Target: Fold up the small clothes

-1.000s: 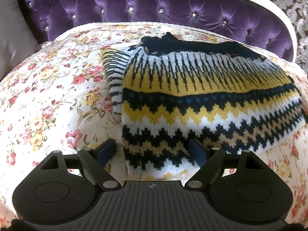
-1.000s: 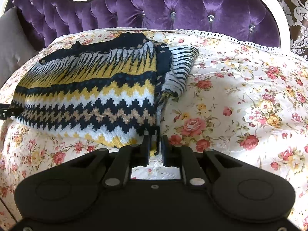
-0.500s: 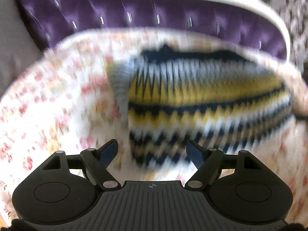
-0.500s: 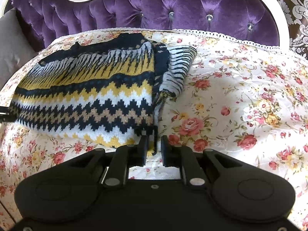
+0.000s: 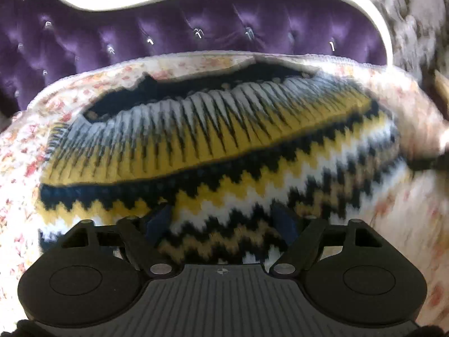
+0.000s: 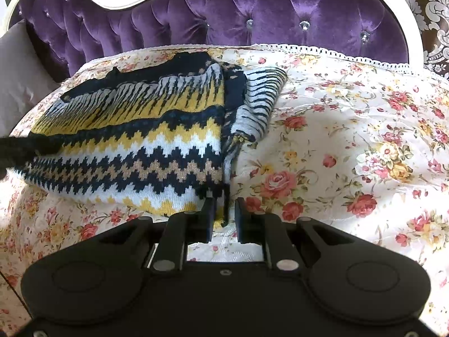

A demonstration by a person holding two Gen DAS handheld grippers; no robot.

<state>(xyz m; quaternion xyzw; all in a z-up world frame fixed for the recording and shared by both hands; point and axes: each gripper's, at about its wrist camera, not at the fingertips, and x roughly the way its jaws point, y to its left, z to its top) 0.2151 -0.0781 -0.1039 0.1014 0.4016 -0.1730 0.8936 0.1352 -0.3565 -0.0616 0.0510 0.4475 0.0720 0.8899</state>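
A knitted sweater with black, yellow and white zigzag bands lies partly folded on the floral bedspread. My left gripper is open, its fingers spread over the sweater's near hem, blurred by motion. My right gripper is nearly closed and pinches the sweater's lower right corner edge. A striped sleeve sticks out past the folded right edge. The left gripper shows as a dark shape at the left rim of the right wrist view.
A purple tufted headboard with a white frame stands behind the bedspread. A grey pillow lies at the far left. Patterned wallpaper is behind.
My left gripper has moved forward and right over the sweater's hem, still open. My right gripper has kept its hold on the corner and barely moved.
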